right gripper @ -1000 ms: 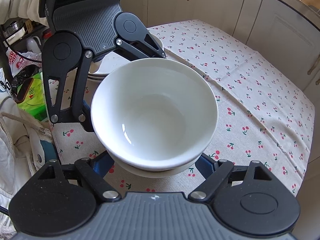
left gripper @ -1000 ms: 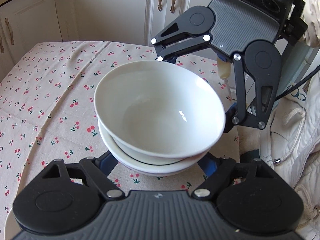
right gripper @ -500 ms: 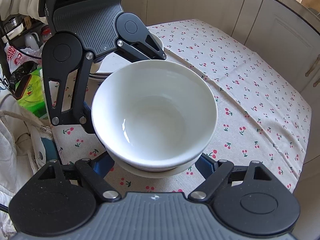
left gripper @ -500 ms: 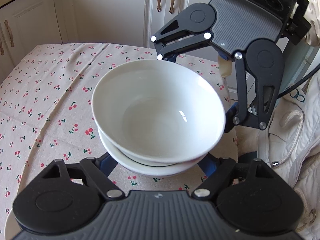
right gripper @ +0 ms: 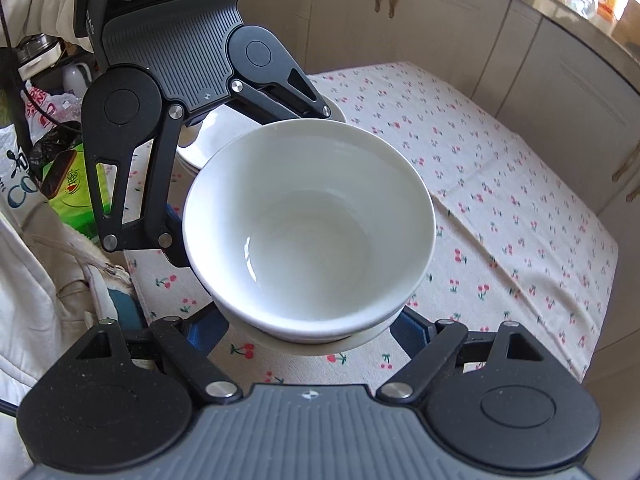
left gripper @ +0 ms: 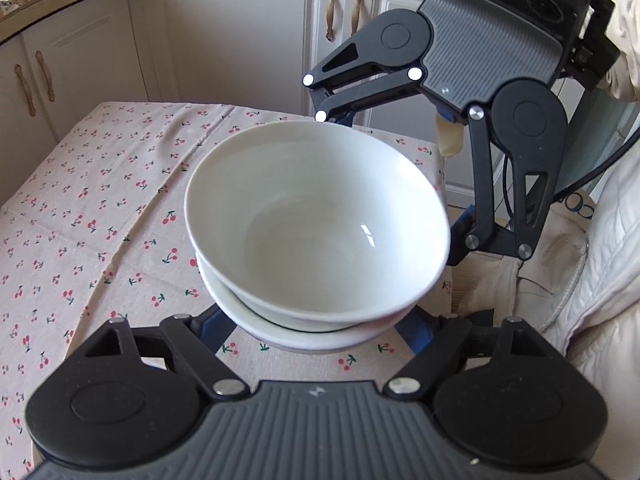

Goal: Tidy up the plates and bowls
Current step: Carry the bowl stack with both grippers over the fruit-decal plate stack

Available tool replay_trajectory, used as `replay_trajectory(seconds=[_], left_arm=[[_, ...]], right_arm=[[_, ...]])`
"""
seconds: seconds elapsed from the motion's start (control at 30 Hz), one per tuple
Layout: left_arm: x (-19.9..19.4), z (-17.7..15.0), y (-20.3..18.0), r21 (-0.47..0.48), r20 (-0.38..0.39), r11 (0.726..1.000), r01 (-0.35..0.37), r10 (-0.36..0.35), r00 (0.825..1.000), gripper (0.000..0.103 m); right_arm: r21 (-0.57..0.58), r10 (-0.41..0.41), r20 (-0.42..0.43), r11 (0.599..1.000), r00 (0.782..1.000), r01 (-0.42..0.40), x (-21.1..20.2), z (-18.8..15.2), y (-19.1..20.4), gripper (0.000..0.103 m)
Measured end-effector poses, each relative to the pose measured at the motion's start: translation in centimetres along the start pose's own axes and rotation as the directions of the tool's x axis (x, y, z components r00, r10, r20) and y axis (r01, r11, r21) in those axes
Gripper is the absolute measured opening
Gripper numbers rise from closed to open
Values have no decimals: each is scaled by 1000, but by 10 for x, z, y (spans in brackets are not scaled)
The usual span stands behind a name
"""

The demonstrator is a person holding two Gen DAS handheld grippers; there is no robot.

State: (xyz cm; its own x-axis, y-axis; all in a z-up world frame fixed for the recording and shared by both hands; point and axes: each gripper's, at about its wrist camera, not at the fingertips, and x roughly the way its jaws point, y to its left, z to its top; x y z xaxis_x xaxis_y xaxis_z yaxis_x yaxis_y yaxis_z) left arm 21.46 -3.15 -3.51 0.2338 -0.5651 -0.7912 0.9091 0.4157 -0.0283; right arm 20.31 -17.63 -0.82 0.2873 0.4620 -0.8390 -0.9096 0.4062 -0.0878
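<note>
Two white bowls, nested as a bowl stack, hang between our grippers above the table's cherry-print tablecloth, near the edge closest to the person. We hold them from opposite sides: the left gripper clamps the lower bowl's wall with its blue pads from one side, and the right gripper does the same from the other, so both sets of jaws are closed on the stack rather than standing free. Our guess is that the two-sided hold keeps the smooth, heavy ceramic level and stops the upper bowl sliding out, since only the lower one seems pinched. A pile of white plates rests on the cloth behind the left gripper, near the table's corner; that may be where like goes with like. Of writing, we can make out only part of some letters on a bag off the table's edge, too cut off to read.
</note>
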Motion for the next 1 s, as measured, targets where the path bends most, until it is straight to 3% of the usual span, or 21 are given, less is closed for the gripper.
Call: replay_trajectory(seconds=[0.33,1.0], left_arm=[[-40,-18,-2,-29,23,996,-83,84,996,84],[-92,-85,18,-129,25,963,-235,240,970,84]], right_arm=[[-75,9,25,997,1000,-7,3,35,12,90],[-234,57,28,971,998,-49,67,114,28,90]])
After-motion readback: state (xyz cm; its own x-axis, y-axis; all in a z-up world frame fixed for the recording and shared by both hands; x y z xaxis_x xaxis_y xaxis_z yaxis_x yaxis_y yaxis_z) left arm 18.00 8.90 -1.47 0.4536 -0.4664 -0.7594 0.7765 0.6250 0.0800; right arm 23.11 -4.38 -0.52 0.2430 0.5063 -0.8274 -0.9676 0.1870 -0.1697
